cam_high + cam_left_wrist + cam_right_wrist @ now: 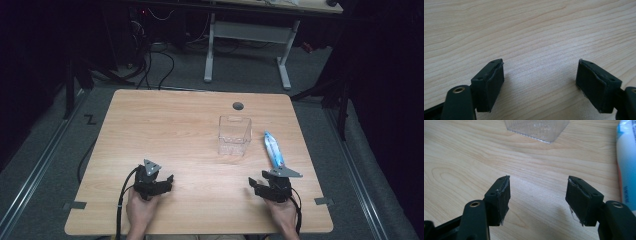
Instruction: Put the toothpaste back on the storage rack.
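High view: both grippers parked near the table's front edge, nothing in hand. Left gripper [159, 181] sits w/ jaws spread wide over bare light wood table [175, 130]. Right gripper [270, 187] also spread, empty, nose aimed at the blue-and-white soft plastic tube [273, 149] lying flat just ahead, close enough for an easy reach. Clear plastic open-top box [233, 135] stands upright just left of the tube, prob. where the tube goes, tho that's a guess.
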The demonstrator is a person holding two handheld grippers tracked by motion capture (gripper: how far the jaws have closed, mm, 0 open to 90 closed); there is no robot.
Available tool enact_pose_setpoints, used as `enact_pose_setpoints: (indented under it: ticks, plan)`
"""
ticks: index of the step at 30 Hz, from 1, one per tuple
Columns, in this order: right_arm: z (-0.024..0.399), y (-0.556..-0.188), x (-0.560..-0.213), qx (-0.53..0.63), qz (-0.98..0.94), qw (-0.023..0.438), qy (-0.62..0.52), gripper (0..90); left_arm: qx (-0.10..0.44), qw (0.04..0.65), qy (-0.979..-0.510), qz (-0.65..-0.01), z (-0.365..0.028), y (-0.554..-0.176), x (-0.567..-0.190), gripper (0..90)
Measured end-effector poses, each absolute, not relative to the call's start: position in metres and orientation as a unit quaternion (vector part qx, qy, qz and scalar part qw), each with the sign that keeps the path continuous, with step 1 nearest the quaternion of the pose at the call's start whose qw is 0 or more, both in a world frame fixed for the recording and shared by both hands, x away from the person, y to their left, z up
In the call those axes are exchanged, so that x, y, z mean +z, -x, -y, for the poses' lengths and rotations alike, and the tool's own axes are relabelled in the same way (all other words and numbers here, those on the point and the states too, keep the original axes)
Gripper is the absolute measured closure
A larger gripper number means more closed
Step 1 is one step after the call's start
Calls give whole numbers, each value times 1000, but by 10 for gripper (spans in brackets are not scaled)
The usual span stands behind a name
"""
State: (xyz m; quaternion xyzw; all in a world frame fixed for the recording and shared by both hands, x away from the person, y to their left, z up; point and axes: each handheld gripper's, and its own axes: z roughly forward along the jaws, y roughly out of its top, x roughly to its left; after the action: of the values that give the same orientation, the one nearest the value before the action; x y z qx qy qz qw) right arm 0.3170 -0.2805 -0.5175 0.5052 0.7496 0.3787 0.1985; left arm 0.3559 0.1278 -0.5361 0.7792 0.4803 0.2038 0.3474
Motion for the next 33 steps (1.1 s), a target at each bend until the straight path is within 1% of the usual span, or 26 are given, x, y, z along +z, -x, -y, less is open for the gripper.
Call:
enact_pose_setpoints:
  ticks: [13, 23, 26, 33]
  plan:
    - [288, -318, -502, 392, -730, 207, -520, 359, 204, 347, -779, -480, -128, -356, -536, 229]
    - [301, -317, -497, 397, -720, 197, -534, 354, 204, 347, -779, -480, -128, -356, -536, 230]
    - [303, -316, -494, 397, -722, 212, -526, 348, 204, 347, -779, -480, -128, -356, -536, 229]
    - [311, -318, -487, 388, -722, 218, -529, 312, 204, 347, -779, -480, -128, -356, -536, 229]
